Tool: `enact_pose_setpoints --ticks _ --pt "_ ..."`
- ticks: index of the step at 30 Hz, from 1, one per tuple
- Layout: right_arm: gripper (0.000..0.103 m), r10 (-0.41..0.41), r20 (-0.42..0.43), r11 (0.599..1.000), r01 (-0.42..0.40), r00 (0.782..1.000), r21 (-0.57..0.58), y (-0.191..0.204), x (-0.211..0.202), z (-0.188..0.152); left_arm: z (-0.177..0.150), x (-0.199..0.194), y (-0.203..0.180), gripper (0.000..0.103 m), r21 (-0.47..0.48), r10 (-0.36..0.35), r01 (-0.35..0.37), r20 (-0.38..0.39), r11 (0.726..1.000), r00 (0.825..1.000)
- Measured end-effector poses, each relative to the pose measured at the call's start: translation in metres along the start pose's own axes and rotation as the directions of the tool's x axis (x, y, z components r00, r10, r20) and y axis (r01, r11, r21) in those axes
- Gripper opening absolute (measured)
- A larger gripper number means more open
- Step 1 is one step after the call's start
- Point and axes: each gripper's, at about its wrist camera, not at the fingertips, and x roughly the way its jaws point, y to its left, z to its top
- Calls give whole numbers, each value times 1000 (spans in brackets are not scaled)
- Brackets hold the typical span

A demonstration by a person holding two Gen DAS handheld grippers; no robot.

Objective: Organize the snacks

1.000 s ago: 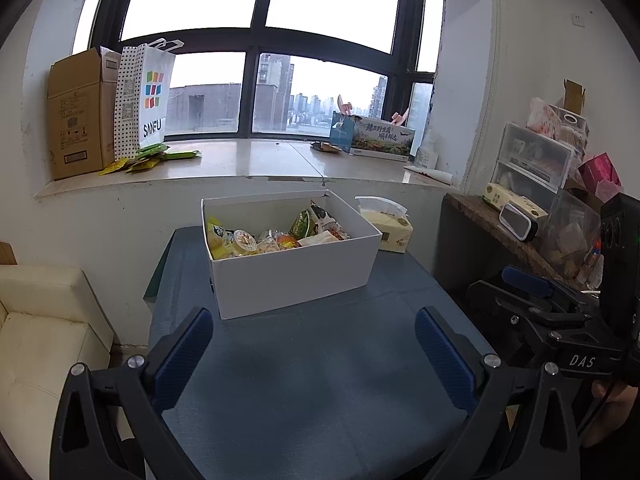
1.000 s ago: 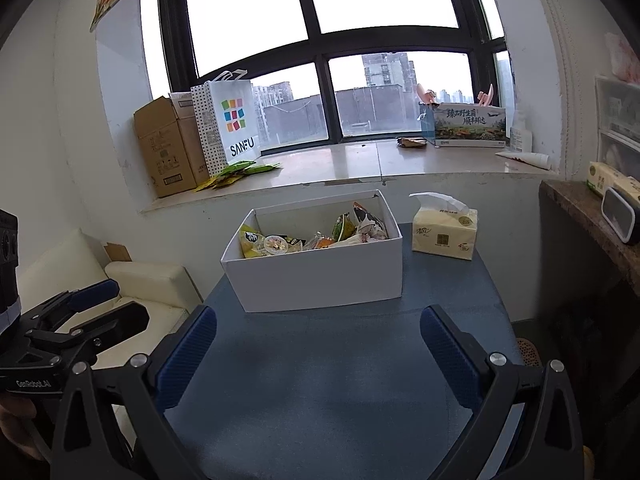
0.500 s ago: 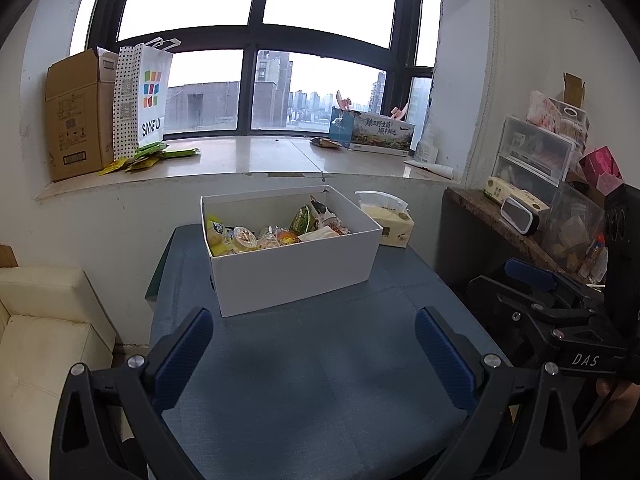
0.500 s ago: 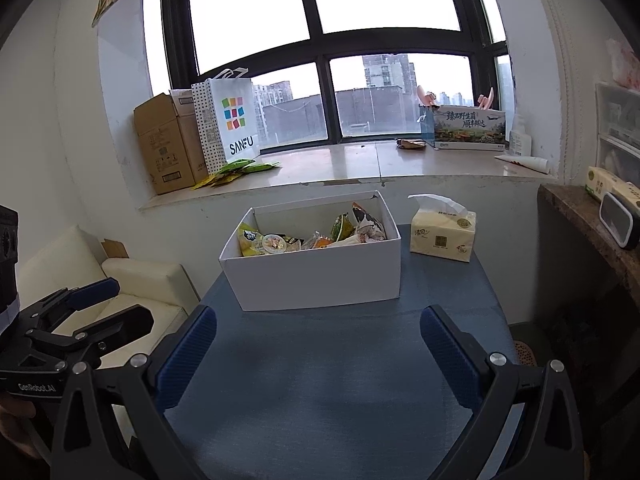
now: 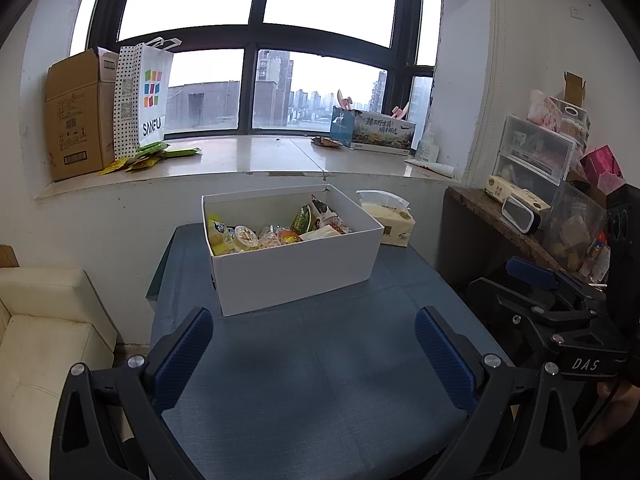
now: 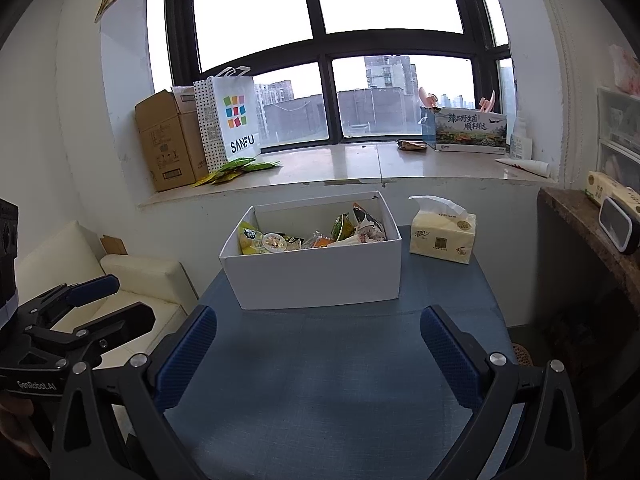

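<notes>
Left gripper spread wide, holding nothing, low over blue table. Right gripper likewise spread and empty, alongside over same table. White box at 12 o'clock from both, standing on table's far half, well apart from fingertips. Snacks heaped inside: yellow packet at left end, clear cup beside it, green packet toward right. Tissue pack at 1 o'clock, just beside box's right end. Windowsill behind: cardboard carton and shopping bag at 11 o'clock, green packets lying in front of them.
</notes>
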Motion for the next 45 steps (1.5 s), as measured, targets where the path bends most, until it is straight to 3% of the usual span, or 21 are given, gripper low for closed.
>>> enact_pose_setpoints --ticks 45 --pt "103 -1 -14 1000 1 1000 -8 4 2 -4 -1 2 0 103 18 -14 14 -11 1000 1000"
